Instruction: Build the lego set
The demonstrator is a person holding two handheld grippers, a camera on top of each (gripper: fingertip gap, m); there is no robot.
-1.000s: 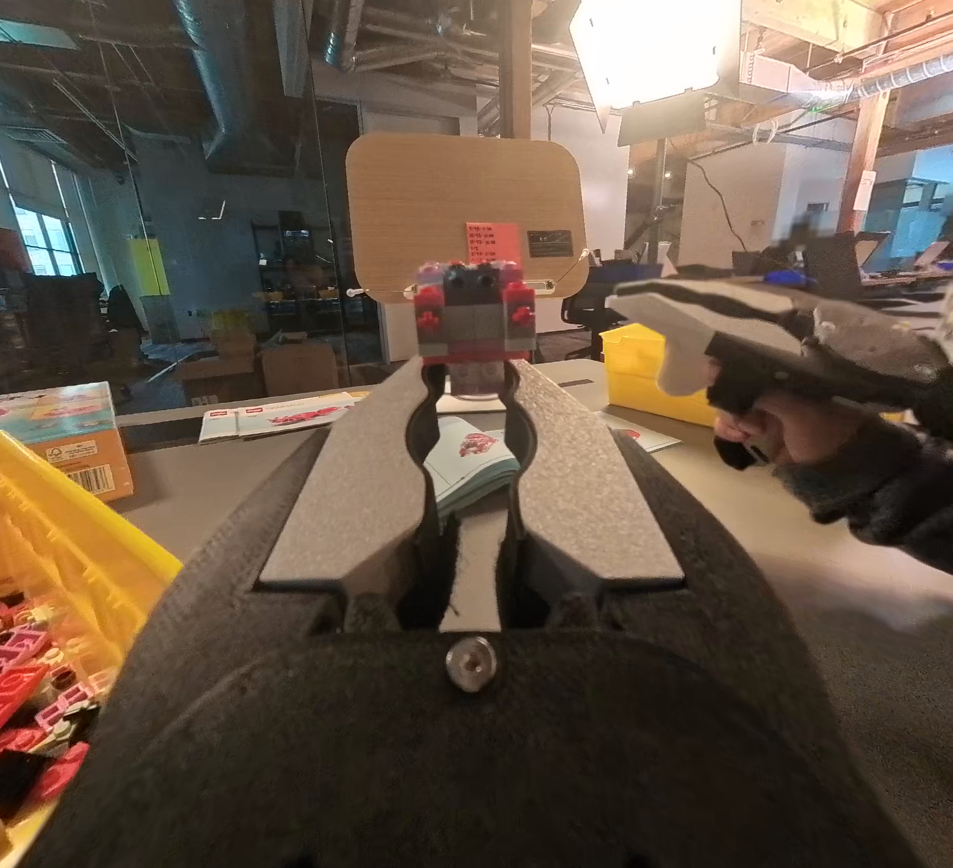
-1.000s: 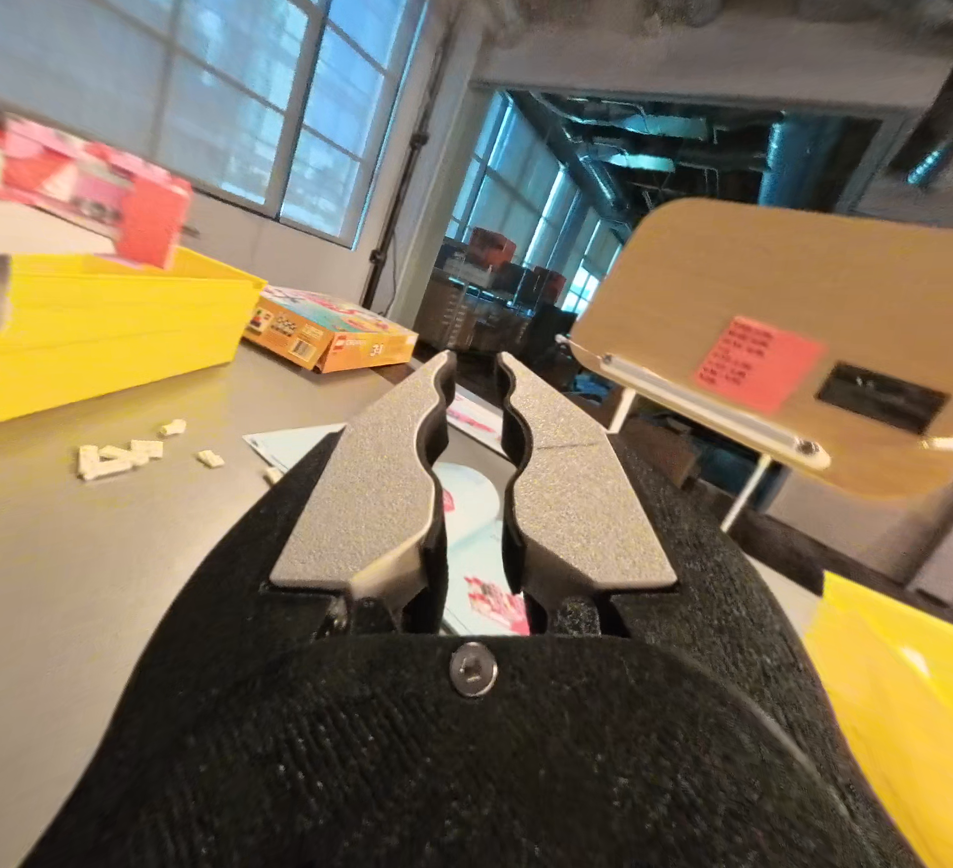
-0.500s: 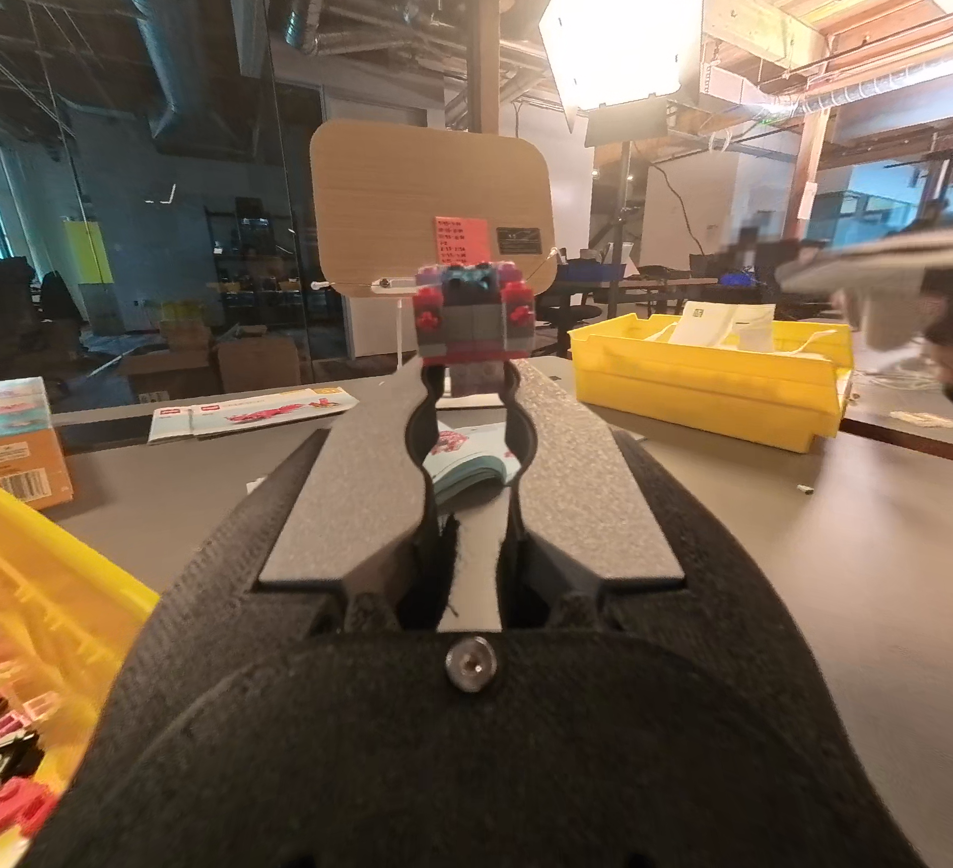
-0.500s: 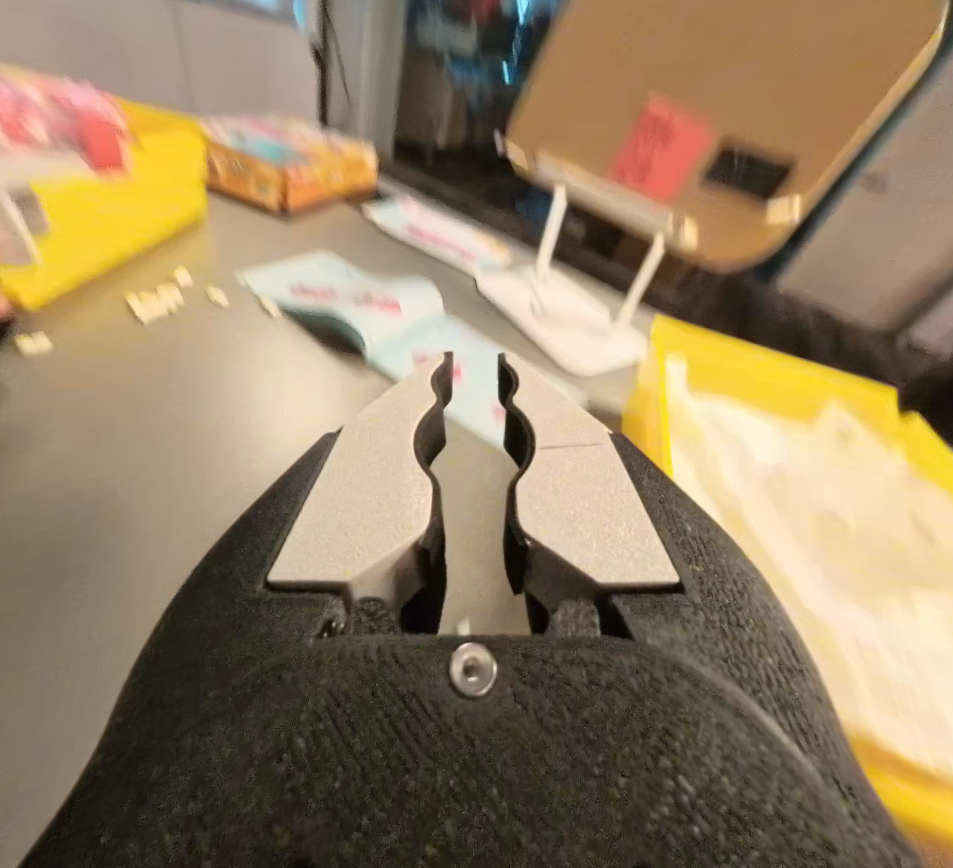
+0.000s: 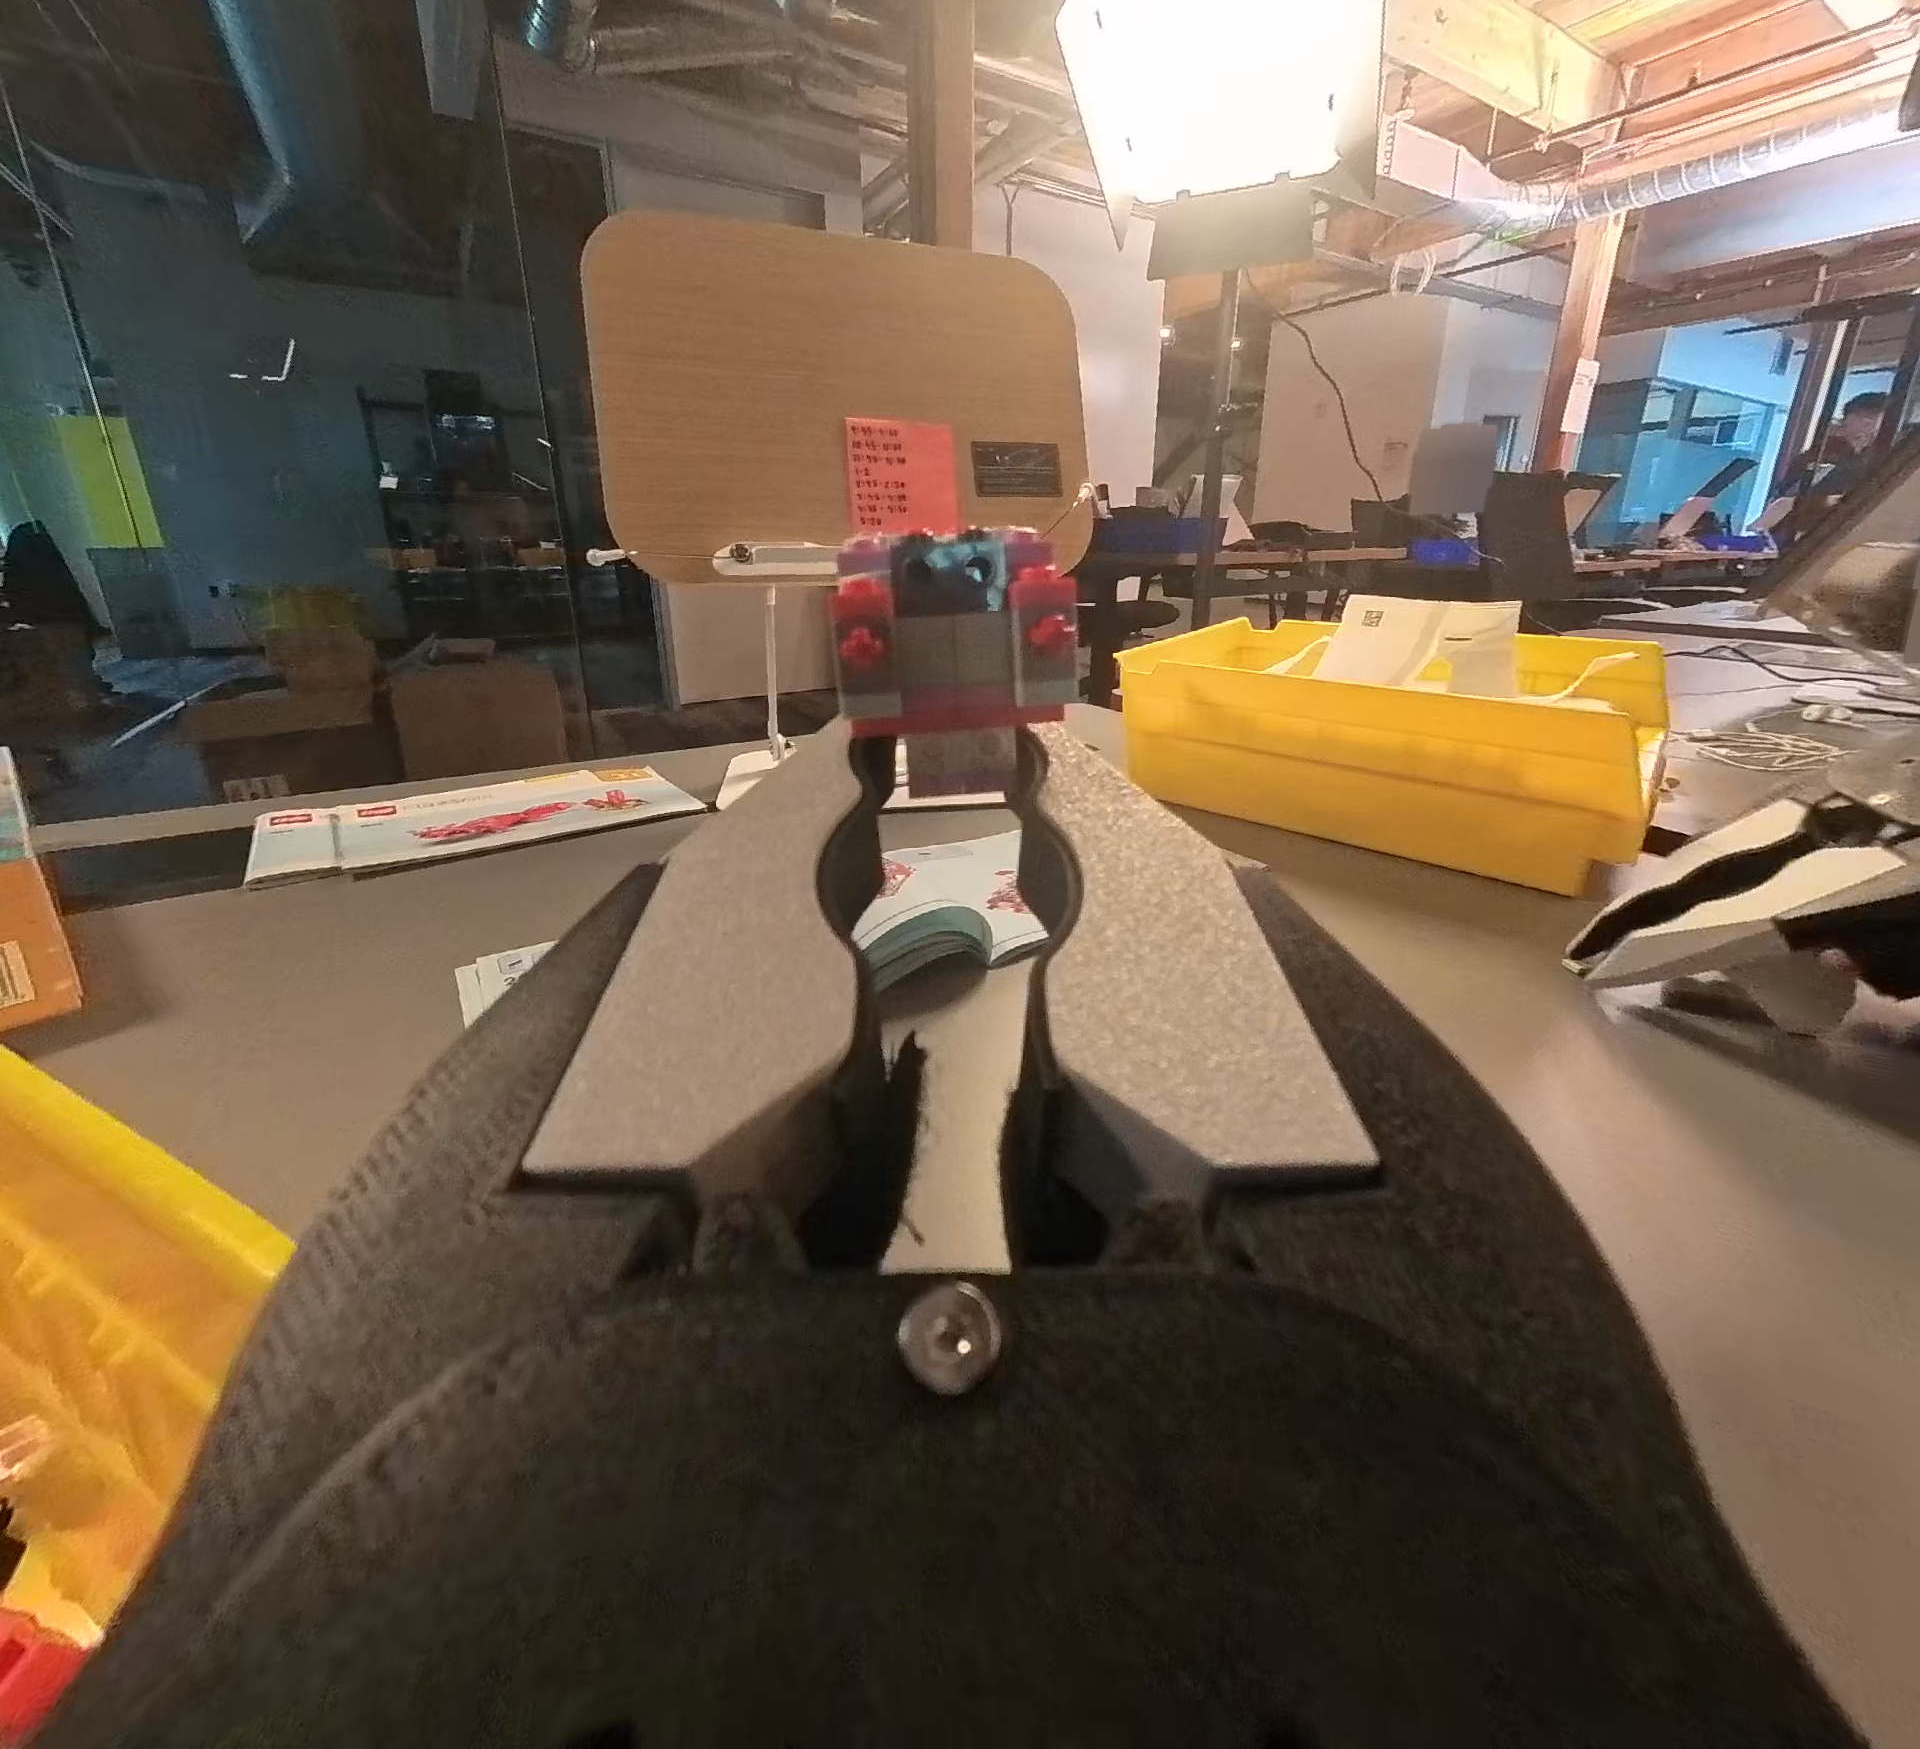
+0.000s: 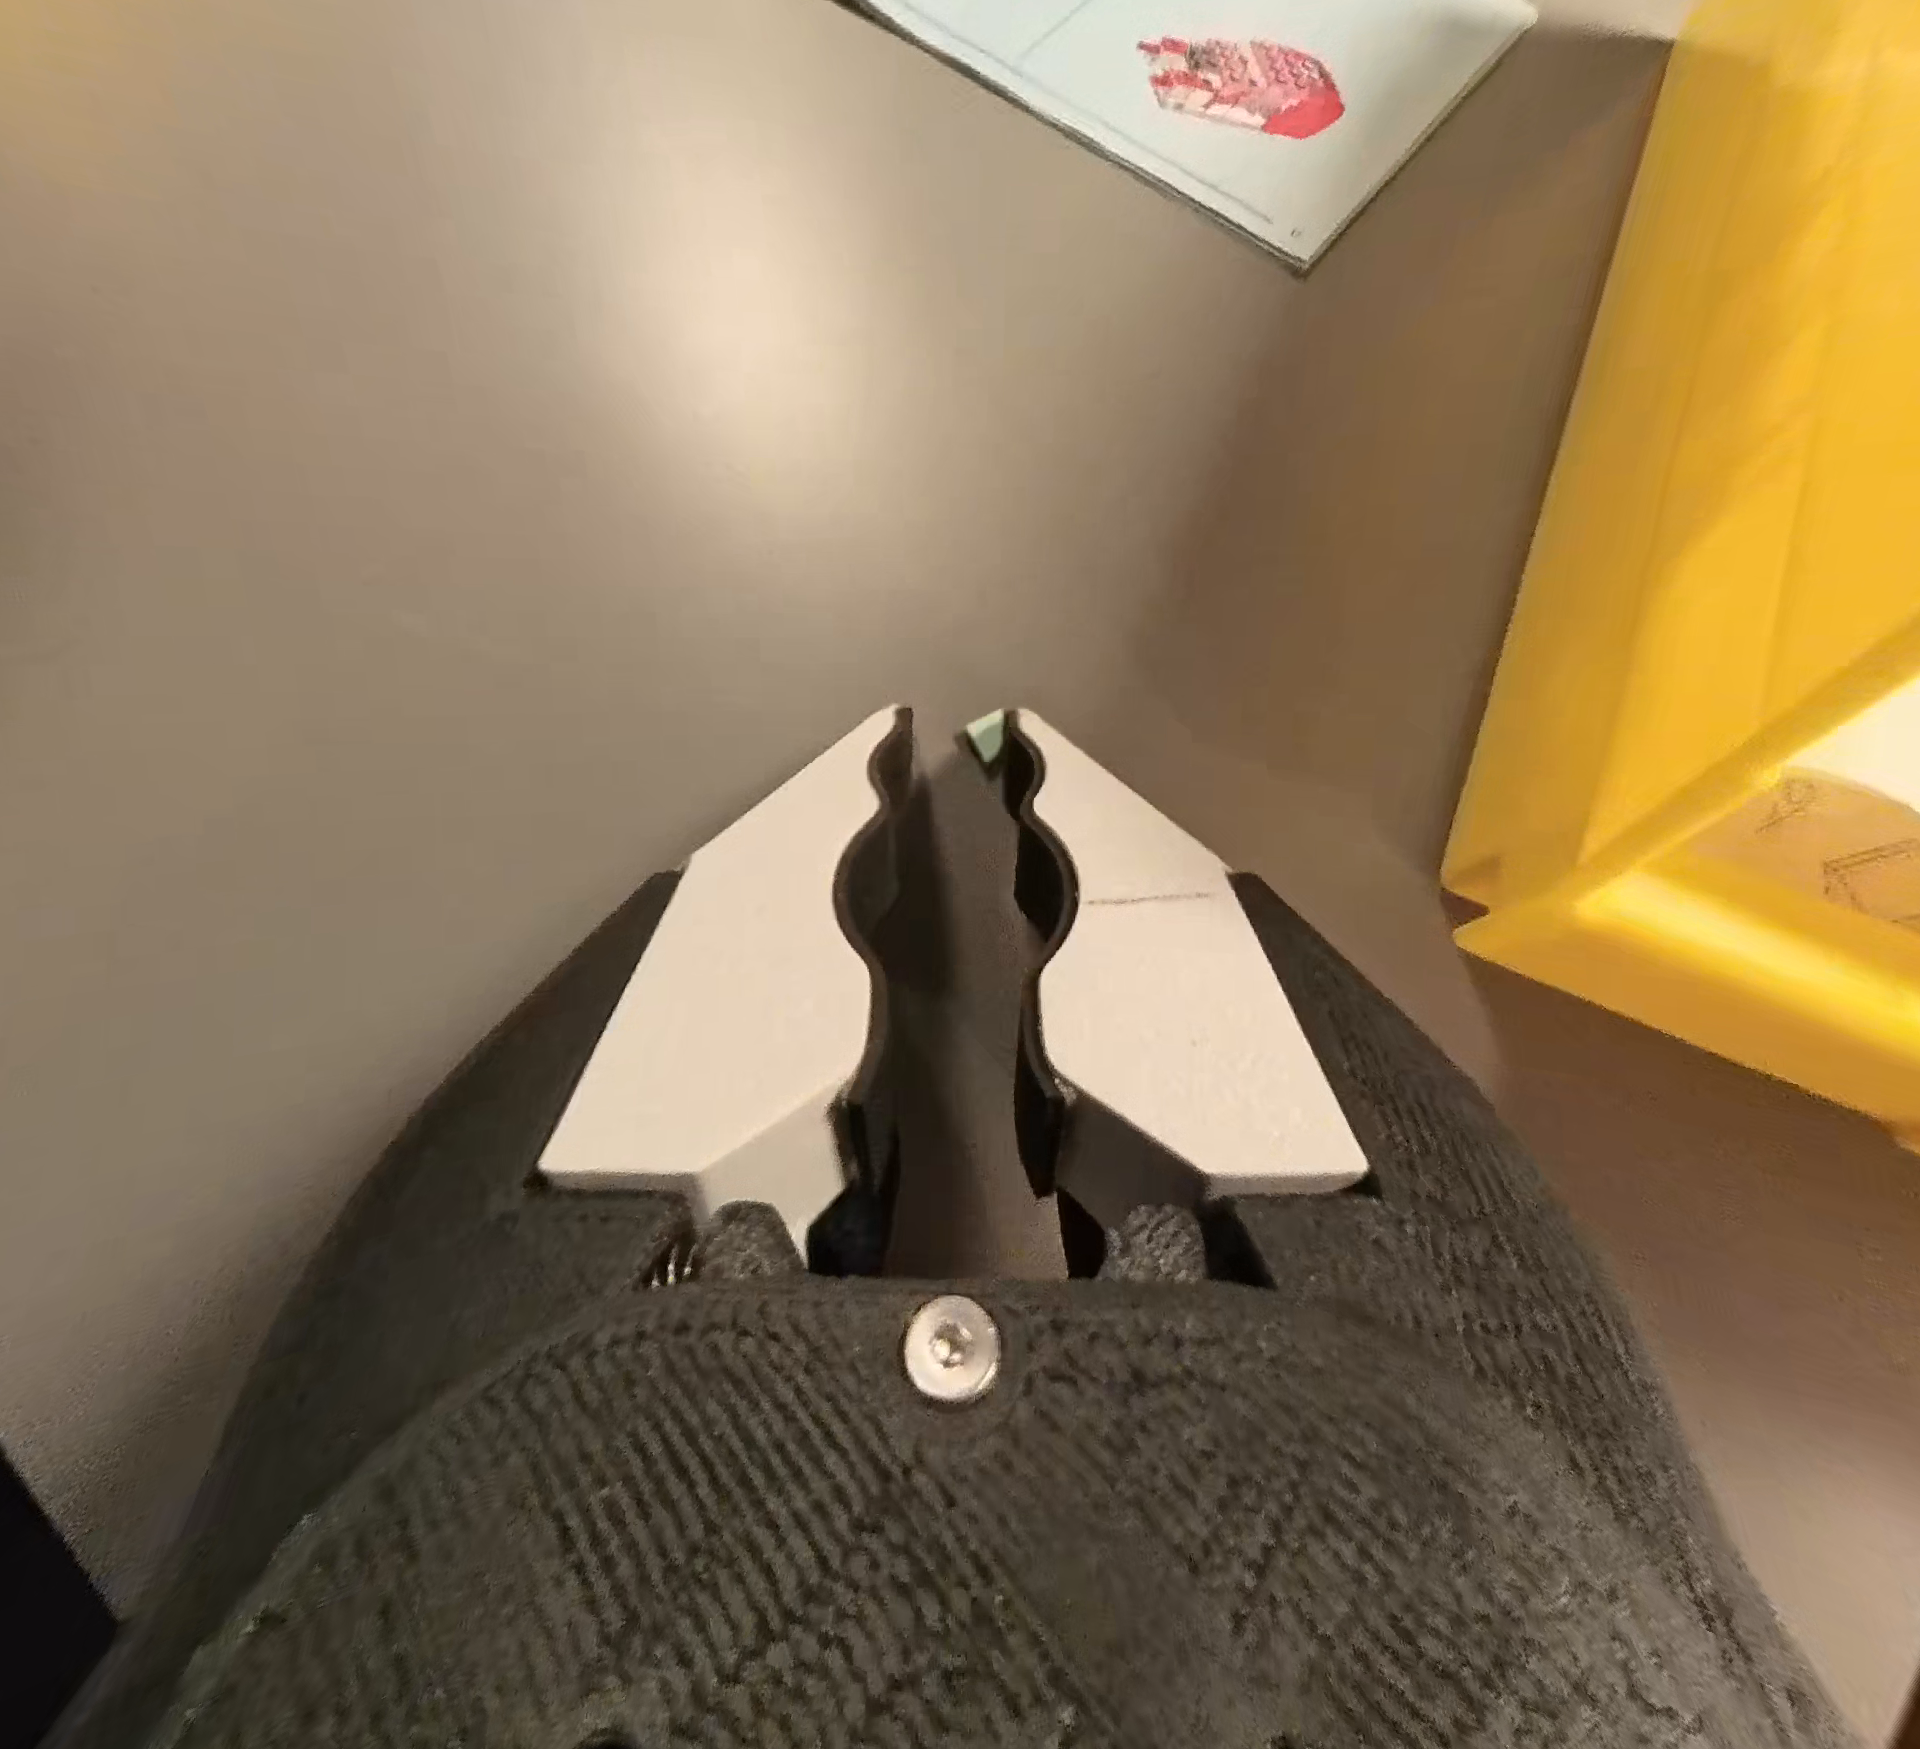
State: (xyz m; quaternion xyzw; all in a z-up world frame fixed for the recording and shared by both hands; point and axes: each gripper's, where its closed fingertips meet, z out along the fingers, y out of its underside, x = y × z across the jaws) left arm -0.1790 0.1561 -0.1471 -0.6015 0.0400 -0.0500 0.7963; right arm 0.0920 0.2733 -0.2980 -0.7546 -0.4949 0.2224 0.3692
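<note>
The left gripper (image 5: 954, 764) was held level above the grey table (image 5: 312, 1024), short of the open instruction booklet (image 5: 951, 899). Its fingertips were closed on the grey-purple bottom block of a small red, grey and dark blue brick model (image 5: 951, 650), lifted clear of the table. To the right of the booklet, the right gripper (image 6: 956, 733) had swung down from facing across the room to point at the tabletop. Its fingers stood slightly apart, gripping nothing. A tiny pale green piece (image 6: 985, 735) lay against the right fingertip, with a gap to the other. A yellow bin (image 5: 1382, 764) sat right of the booklet, and beyond the booklet stood a wooden board on a stand (image 5: 831, 390).
</note>
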